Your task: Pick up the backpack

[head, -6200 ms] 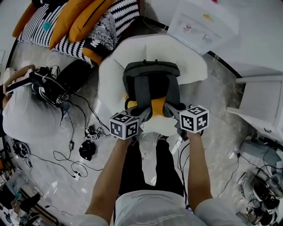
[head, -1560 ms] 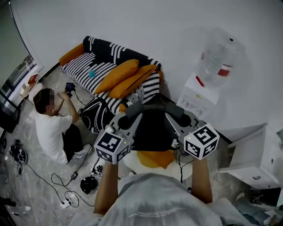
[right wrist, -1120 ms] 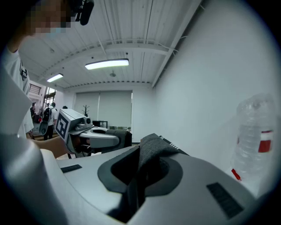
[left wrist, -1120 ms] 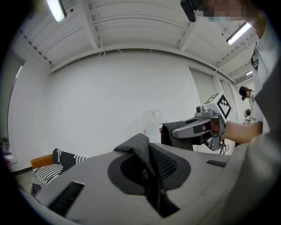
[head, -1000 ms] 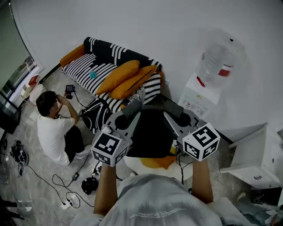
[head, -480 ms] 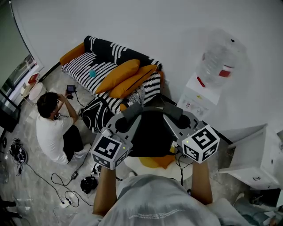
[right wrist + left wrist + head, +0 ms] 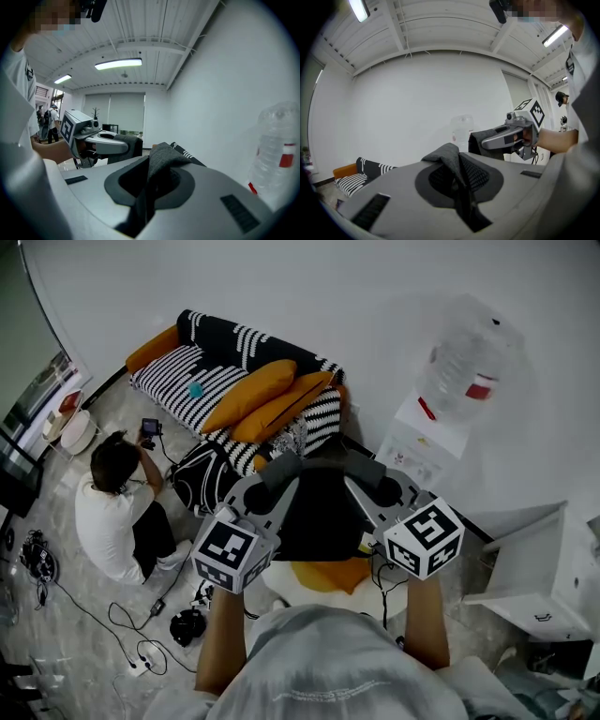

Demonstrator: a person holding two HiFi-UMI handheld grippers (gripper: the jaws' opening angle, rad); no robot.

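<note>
Bright, even light across the head view: the white wall [image 7: 356,306] nearly glows, and shadows on the floor [image 7: 89,620] are faint. Both gripper views bend hard at the edges and drop to black corners. In the right gripper view a ceiling tube [image 7: 118,63] blazes; in the left gripper view a second tube [image 7: 358,9] flares top-left.

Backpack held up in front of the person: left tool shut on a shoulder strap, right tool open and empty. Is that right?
No. The right tool is also shut on a grey strap, pinched between its jaws in the right gripper view. The left tool does grip the other strap of the backpack.
</note>
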